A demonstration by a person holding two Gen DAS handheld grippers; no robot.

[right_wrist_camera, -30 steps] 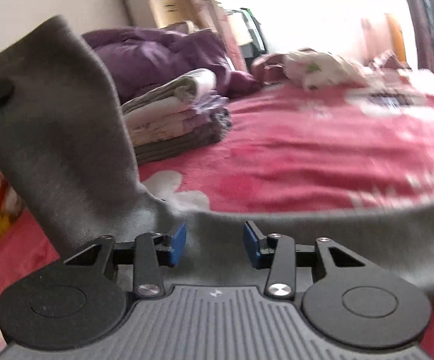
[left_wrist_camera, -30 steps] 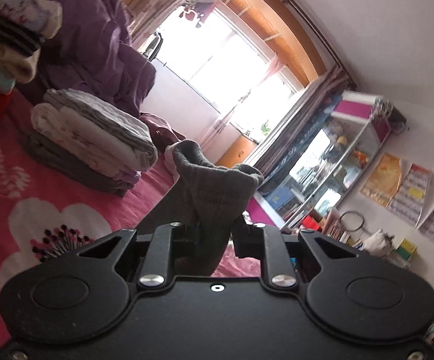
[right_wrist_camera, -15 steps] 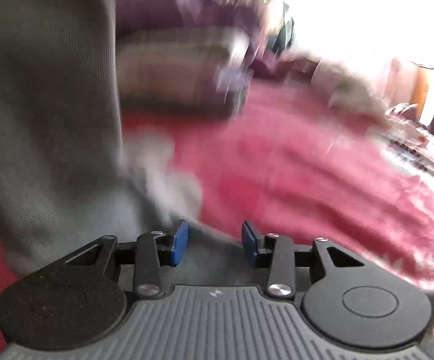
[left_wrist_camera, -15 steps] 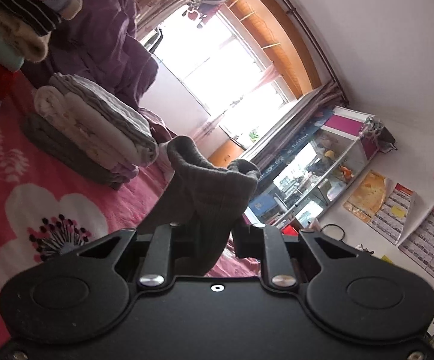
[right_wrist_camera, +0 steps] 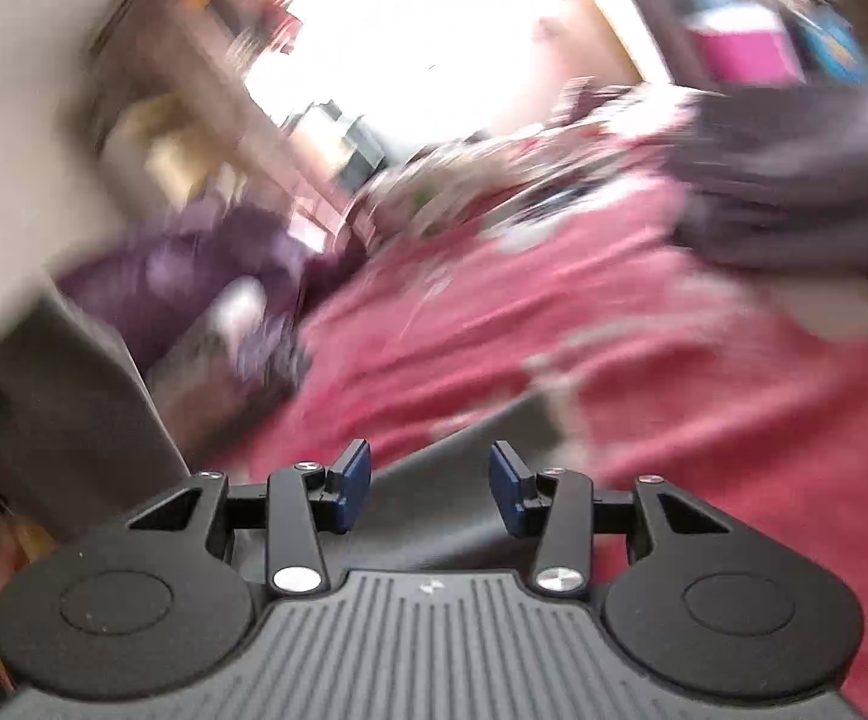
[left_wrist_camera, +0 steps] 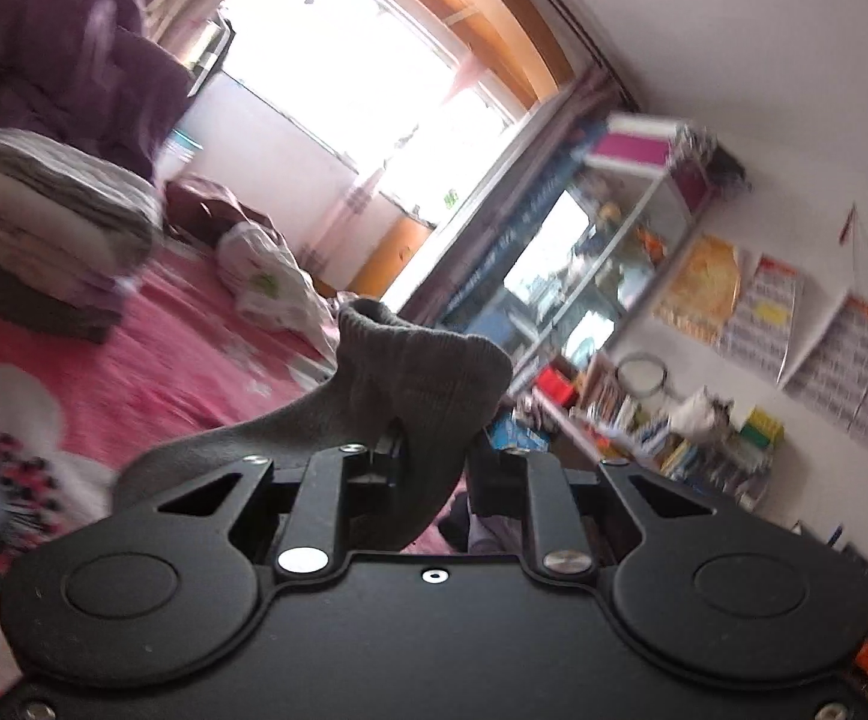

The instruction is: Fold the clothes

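Note:
My left gripper is shut on a grey knit garment; its bunched edge stands up between the fingers and the rest trails down left over the pink bed. My right gripper is open, its blue pads apart and empty. The same grey garment hangs at the left of the blurred right wrist view, and a strip of it lies under the open fingers.
A stack of folded clothes sits on the pink flowered bedspread at left, before a purple duvet. A white plastic bag lies further back. A glass cabinet and cluttered shelves stand right. Another dark pile lies at right.
Both grippers have swung; the right view is now heavily blurred and tilted. The left gripper turned right and still holds the grey garment. The right gripper stays open.

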